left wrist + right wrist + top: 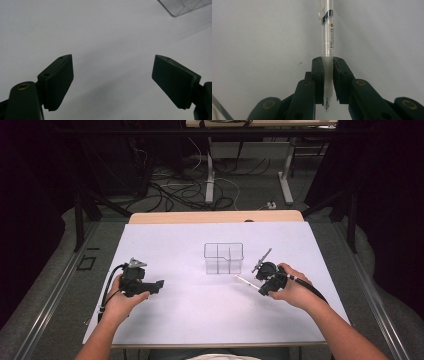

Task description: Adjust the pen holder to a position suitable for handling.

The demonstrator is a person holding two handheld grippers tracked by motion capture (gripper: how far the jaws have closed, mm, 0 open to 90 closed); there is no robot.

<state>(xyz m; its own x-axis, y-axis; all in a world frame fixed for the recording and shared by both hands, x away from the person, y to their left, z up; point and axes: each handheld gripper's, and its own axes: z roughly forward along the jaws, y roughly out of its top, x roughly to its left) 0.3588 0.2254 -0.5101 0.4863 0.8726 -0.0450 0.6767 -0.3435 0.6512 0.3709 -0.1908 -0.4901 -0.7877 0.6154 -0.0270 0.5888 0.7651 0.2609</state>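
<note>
In the right gripper view, the right gripper (328,66) was clamped on a clear plastic pen (327,37), its jaws pressed against the frosted grip section from both sides; the writing tip poked out below the pads at six o'clock, toward the camera, while the barrel with its printed label and dark clip band ran straight out past the fingertips toward twelve o'clock, above the white table surface (262,37). From the high view, the same gripper (262,281) sat in the person's right hand (295,290) at about four o'clock from the clear divided organiser box (223,258), close beside it but apart, and the pen (246,281) showed as a thin pale line sticking out of the jaws toward nine o'clock, its free end just below the box's lower right corner. The left gripper (159,285), held in the left hand (125,302), lay well away at about eight o'clock from the box; in the left gripper view its jaws stood wide apart and gripped nothing (112,75), with a corner of the box (185,6) at one o'clock
</note>
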